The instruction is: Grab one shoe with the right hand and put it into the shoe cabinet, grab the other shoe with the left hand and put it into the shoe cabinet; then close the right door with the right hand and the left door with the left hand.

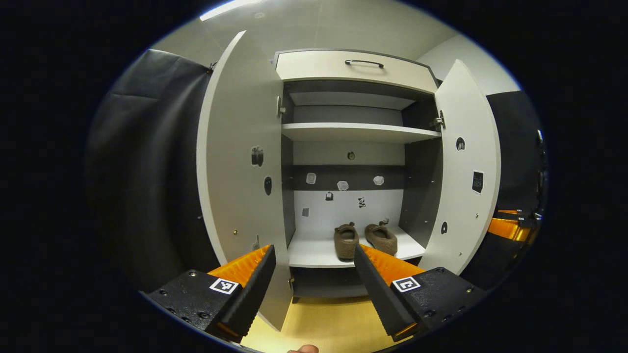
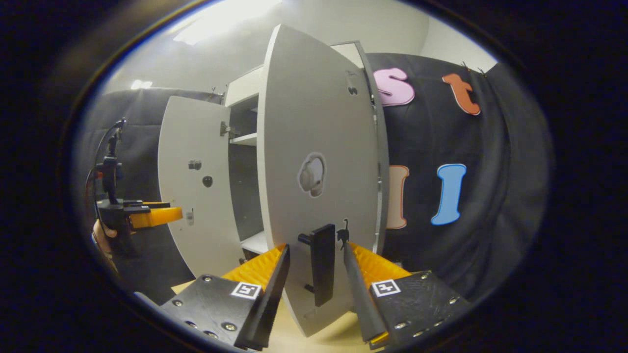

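Observation:
Two brown fuzzy shoes (image 1: 365, 239) sit side by side on the bottom shelf of the open shoe cabinet (image 1: 353, 132). My left gripper (image 1: 314, 255) hangs open in front of the cabinet, near the inner edge of the left door (image 1: 240, 171), holding nothing. In the right gripper view the right door (image 2: 319, 147) stands edge-on before me. My right gripper (image 2: 316, 252) is open, its fingers either side of the door's dark handle (image 2: 322, 262) without pressing on it. The left gripper (image 2: 147, 215) and the hand holding it appear at the far left there.
The right door (image 1: 463, 166) stands wide open in the left gripper view. A drawer with a dark handle (image 1: 364, 63) tops the cabinet, and an upper shelf (image 1: 358, 131) is bare. Light wooden floor (image 1: 333, 323) lies below. Black cloth walls flank the cabinet.

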The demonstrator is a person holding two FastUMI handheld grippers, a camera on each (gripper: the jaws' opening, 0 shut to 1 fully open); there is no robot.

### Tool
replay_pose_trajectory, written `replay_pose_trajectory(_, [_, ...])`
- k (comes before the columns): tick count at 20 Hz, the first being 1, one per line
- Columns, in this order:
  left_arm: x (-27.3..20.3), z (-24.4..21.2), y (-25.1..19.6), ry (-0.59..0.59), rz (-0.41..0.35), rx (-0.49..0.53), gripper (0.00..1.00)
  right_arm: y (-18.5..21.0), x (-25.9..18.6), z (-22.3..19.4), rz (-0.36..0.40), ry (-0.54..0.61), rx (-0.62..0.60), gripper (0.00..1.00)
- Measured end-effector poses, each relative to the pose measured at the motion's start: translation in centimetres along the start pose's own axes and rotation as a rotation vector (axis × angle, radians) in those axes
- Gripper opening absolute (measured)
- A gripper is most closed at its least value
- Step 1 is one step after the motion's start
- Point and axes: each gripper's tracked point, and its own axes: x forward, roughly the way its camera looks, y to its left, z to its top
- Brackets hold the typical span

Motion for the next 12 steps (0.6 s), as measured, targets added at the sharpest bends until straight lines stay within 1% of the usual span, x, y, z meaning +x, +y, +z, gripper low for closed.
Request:
replay_pose_trajectory(2, [0.0, -0.1, 0.6, 0.0, 0.003, -0.003, 0.98, 1.1, 1.5, -0.2, 0.014, 0.006, 0.007, 0.67])
replay_pose_trajectory(4, [0.0, 0.0, 1.2, -0.003, 0.007, -0.003, 0.98, 1.8, 3.0, -0.6, 0.008, 0.018, 0.001, 0.67])
replay_pose_trajectory(7, [-0.5, 0.3, 1.7, -0.012, 0.007, -0.002, 0.98, 3.2, 5.1, -1.1, 0.018, 0.031, 0.004, 0.67])
replay_pose_trajectory(9, [-0.4, 0.4, 2.1, -0.016, 0.007, -0.008, 0.98, 3.4, 6.5, -1.1, 0.0, 0.036, 0.002, 0.67])
replay_pose_trajectory(11, [-0.6, 0.5, 2.5, -0.02, 0.009, -0.015, 0.98, 4.3, 7.9, -1.3, 0.017, 0.045, 0.024, 0.68])
replay_pose_trajectory(12, [-0.6, 0.6, 2.7, -0.019, 0.01, -0.018, 0.98, 4.8, 8.6, -1.3, 0.022, 0.048, 0.033, 0.64])
